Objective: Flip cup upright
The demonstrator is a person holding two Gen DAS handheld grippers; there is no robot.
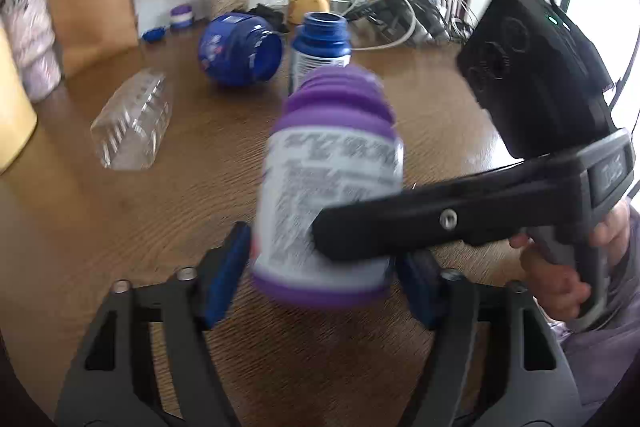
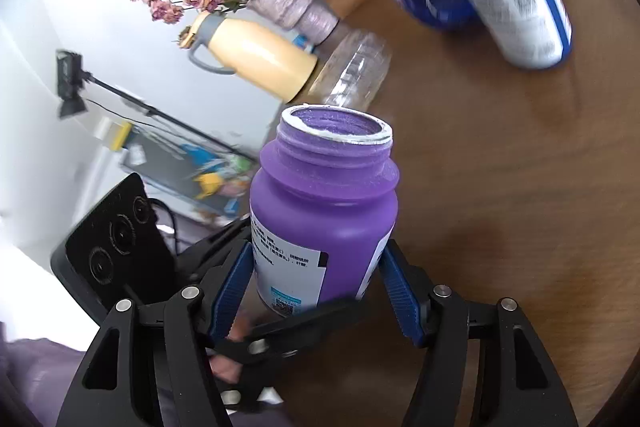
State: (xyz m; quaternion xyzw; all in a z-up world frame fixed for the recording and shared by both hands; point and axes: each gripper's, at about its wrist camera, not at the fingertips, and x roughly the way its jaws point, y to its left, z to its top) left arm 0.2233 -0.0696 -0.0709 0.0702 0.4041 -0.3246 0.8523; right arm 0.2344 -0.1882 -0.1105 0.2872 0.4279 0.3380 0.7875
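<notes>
1. Object: the cup (image 2: 324,203) is a purple plastic jar with a white printed label and no lid; its threaded neck and open mouth show in the right wrist view. It is held off the table (image 2: 500,207), tilted, mouth pointing away from both cameras.
2. Right gripper (image 2: 316,287): clamped on the cup's lower body, blue pads (image 2: 234,287) pressing the label on either side.
3. Left gripper (image 1: 320,279): jaws straddle the cup's base. Whether the pads (image 1: 224,279) touch it I cannot tell; the frame is blurred.
4. Handling, judged: rigid, thin-walled plastic, apparently empty, so light. The glossy label looks slippery under the pads; the bare purple shoulder should give more friction.
5. Hold point, judged: mid-body, across the widest section, clear of the neck threads. No breakage risk; slipping or rotating in the pads is the main hazard.
6. Nearby: two blue jars (image 1: 240,49) stand well apart from it.
</notes>
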